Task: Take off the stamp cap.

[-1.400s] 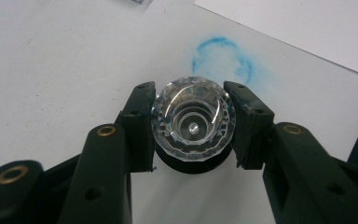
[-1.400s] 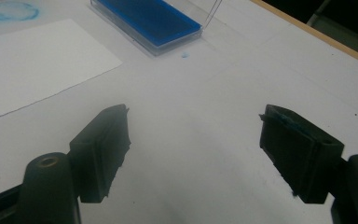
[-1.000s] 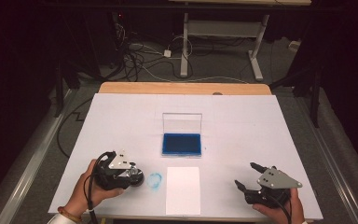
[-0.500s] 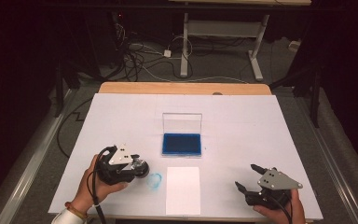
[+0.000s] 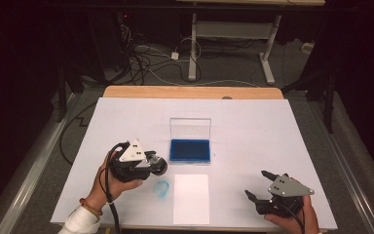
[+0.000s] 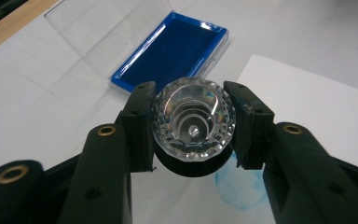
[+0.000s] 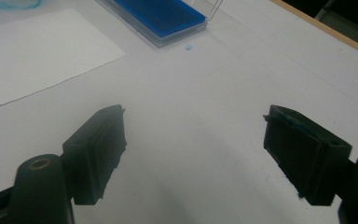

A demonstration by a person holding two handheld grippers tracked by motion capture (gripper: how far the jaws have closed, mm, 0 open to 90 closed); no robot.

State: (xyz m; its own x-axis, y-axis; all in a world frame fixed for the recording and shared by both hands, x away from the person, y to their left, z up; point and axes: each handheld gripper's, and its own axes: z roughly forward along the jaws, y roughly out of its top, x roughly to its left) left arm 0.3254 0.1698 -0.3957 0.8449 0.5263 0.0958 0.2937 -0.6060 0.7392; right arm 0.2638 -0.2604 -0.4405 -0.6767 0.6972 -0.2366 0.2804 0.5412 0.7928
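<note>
Clear faceted plastic is sitting clamped between the jaws of the left gripper: it is the handle of a round stamp, and the black pads are pressing on it from both sides in the left gripper view; in the high view the person's left hand is holding that gripper near the front left of the table, with the stamp carried clear of the surface, just left of the ink pad and above a round blue smudge on the table; the pad's clear lid is standing open behind its blue tray. Going by this, the step in hand is inking or printing: the stamp is lifted and is facing toward the pad, so the next move is probably calling for carrying it over the blue tray and pressing it squarely down, then bringing it to the paper lying just in front of the pad; whether ink is already on its face cannot be told. Further right, the paper is looking blank; the right gripper is resting near the front right corner, well apart from pad and paper; its jaws have just been opening and are standing wide with nothing between them in the right gripper view; it may be needed to steady the paper or the tray while the stamp is pressing.
</note>
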